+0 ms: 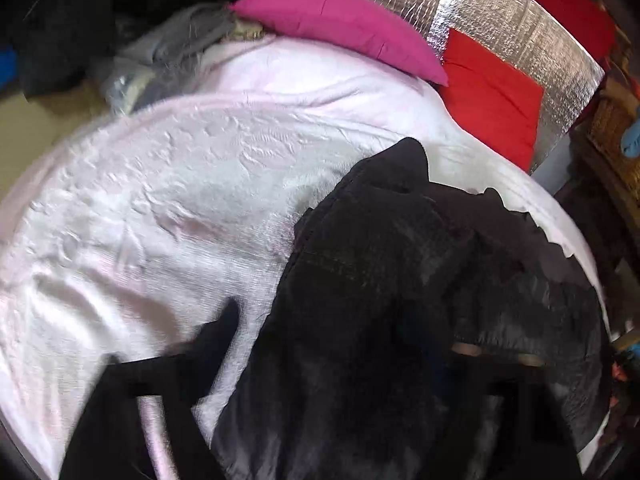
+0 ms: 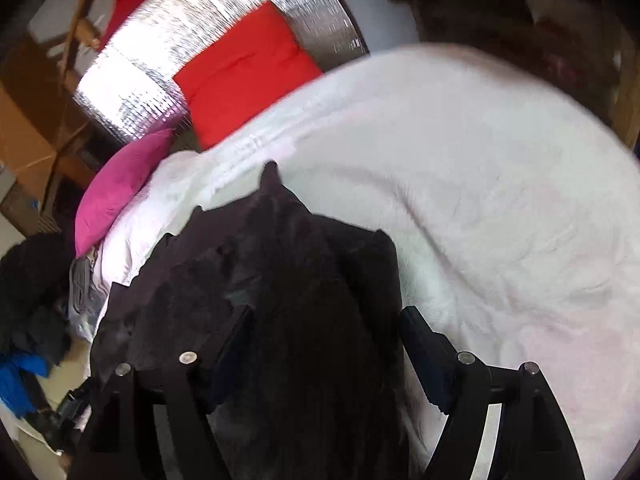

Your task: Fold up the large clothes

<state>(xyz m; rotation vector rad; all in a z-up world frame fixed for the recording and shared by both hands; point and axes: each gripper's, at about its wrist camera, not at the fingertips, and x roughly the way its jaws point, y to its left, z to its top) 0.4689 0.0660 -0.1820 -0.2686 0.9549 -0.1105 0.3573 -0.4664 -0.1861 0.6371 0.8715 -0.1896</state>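
The right gripper (image 2: 326,344) has its jaws spread wide, one finger (image 2: 230,344) on each side of a thick fold of the black garment (image 2: 304,300); the cloth fills the gap and drapes over the near finger, but the far finger (image 2: 420,344) shows bare against the blanket (image 2: 500,200), so the jaws straddle the cloth and whether they pinch it is unclear. The left gripper (image 1: 280,380) is mostly buried: one blurred dark finger (image 1: 216,336) juts out over the blanket (image 1: 160,220), the other is lost under the garment (image 1: 380,280), and I cannot tell how its jaws stand or whether they hold anything. The garment lies bunched in a rumpled heap on the pale pink-white blanket that covers the bed, with one pointed corner reaching toward the pillows. Past it, at the head of the bed, a magenta pillow (image 1: 340,24) rests on the blanket's edge just beside a red pillow (image 1: 492,96), both against a silver foil panel (image 1: 500,12). Beside the magenta pillow lies a grey cloth (image 1: 188,36). In the right view, off the bed's side, a dark pile of clothes (image 2: 32,300) and something blue (image 2: 20,380) sit on the floor.
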